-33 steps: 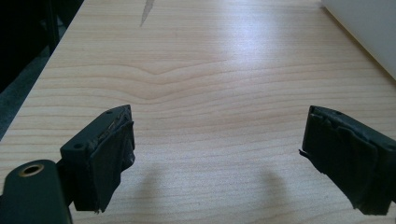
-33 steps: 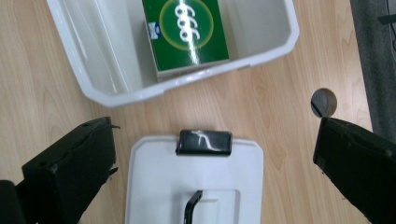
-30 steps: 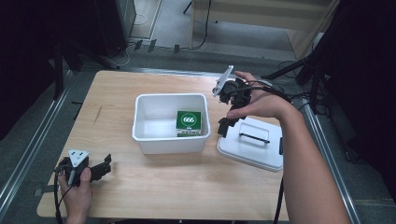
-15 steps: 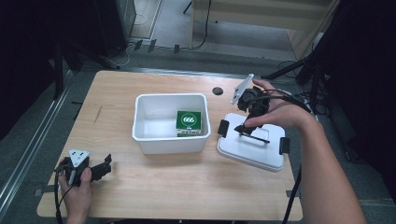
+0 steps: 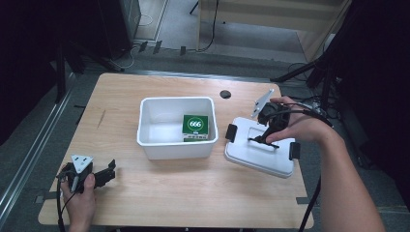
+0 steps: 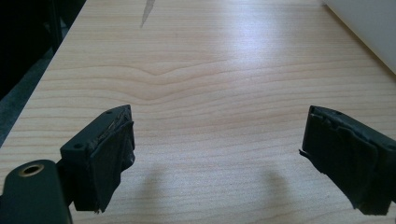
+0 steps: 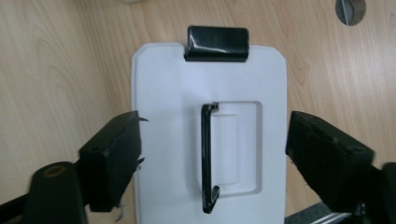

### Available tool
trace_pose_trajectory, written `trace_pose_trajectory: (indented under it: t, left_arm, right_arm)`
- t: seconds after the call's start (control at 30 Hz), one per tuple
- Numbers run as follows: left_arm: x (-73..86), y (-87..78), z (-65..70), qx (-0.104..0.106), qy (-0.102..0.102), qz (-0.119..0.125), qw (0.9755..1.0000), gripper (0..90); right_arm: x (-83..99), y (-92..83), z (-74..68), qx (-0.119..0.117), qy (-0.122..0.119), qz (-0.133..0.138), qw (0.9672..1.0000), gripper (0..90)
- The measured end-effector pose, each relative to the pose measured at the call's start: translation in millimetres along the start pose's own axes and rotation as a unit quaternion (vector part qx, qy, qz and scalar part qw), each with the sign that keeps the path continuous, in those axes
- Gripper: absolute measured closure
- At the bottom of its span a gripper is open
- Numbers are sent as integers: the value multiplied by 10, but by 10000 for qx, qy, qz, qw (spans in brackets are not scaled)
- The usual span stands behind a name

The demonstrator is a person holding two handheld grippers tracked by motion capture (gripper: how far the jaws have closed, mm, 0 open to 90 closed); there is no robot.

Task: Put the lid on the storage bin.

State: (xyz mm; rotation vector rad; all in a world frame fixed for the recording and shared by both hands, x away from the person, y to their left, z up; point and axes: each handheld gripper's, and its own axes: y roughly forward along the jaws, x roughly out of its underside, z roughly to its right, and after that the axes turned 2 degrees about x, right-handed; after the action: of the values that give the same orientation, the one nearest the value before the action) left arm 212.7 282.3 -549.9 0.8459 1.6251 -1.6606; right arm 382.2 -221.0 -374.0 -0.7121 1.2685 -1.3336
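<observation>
A white lid (image 5: 251,155) with a black handle (image 5: 260,140) lies flat on the table, right of an open white box (image 5: 145,126) that holds a green packet (image 5: 195,127). My right gripper (image 5: 265,137) hovers right over the lid. In the right gripper view its jaws (image 7: 215,140) straddle the handle (image 7: 207,158) with clear gaps on both sides; they have just been closing, and the pads do not touch it. My left gripper (image 5: 107,172) rests open at the table's front left, with bare wood between its jaws (image 6: 215,140).
Black latch clips sit at the lid's two ends (image 5: 231,132) (image 5: 292,151). A round cable hole (image 5: 225,94) lies behind the box. The wooden table (image 5: 183,198) has free room in front of the box. Dark floor and stands surround the table.
My right hand has come from above the box's far right corner down and rightwards onto the lid. Its jaws now straddle the handle. The left hand has not moved.
</observation>
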Motion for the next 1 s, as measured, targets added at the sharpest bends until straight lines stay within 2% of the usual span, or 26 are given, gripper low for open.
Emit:
trace_pose_trajectory:
  t: [0.1,0.2,0.37,0.53,0.6,0.7,1.0]
  left_arm:
    - [0,-1,-1,-1,-8,-1,10000,95]
    - [0,-1,-1,-1,-6,-3,10000,95]
    - [1,-1,1,-1,-1,-1,10000,95]
    - [2,-1,1,0,1,-6,10000,95]
    - [2,-1,1,-1,6,-8,10000,95]
    - [2,-1,1,1,-3,-4,10000,95]
    - [3,-2,3,5,15,-7,10000,95]
  right_arm:
    - [71,40,-3,96,85,25,9999,363]
    - [108,72,-4,106,87,46,9999,410]
    - [173,214,-21,95,-28,-200,9998,514]
    - [207,306,-17,25,-61,-310,9995,602]
    - [214,324,-14,6,-70,-351,9994,613]
    - [245,404,-2,7,-123,-553,9984,633]
    - [333,536,5,-72,-98,-666,9977,687]
